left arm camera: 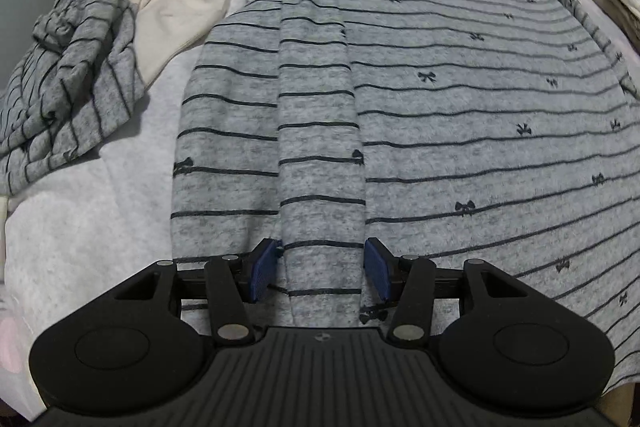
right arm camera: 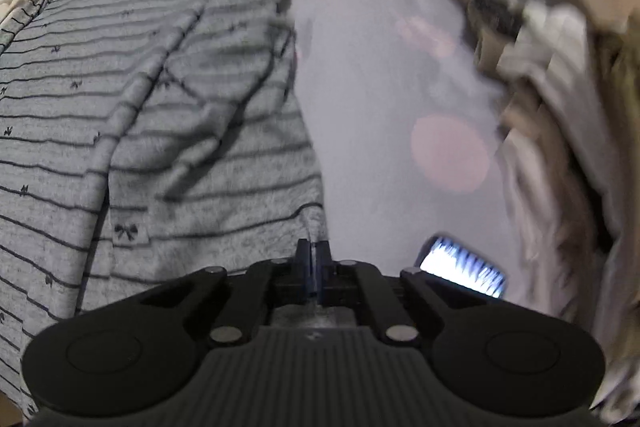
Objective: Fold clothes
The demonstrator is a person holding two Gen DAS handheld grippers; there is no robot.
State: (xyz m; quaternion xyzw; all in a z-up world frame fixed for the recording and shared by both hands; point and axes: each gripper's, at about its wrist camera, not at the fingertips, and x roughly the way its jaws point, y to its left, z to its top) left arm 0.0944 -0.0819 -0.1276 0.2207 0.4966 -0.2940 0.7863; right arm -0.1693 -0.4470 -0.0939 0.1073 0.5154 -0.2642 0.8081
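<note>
A grey striped top (left arm camera: 460, 115) with small dark bows lies spread flat on a pale bedsheet (left arm camera: 56, 227) printed with pink dots, its neckline at the far end and one sleeve (left arm camera: 316, 131) folded lengthwise down the body. The left gripper (left arm camera: 322, 271) points steeply down over the near end of that sleeve, its blue pads (left arm camera: 264, 269) standing apart on either side of the sleeve's width; whether they press the cloth cannot be told. In the right wrist view, which is blurred, the right gripper (right arm camera: 314, 255) has its jaws drawn together on a thin edge of the top's fabric at the near right corner, where the other sleeve lies folded across the body. A lit phone (right arm camera: 460, 269) rests on the sheet just right of that gripper. A crumpled striped garment (left arm camera: 68, 75) and a cream garment (left arm camera: 180, 7) lie left of the top, and a heap of clothes (right arm camera: 552, 75) lies to the right.
</note>
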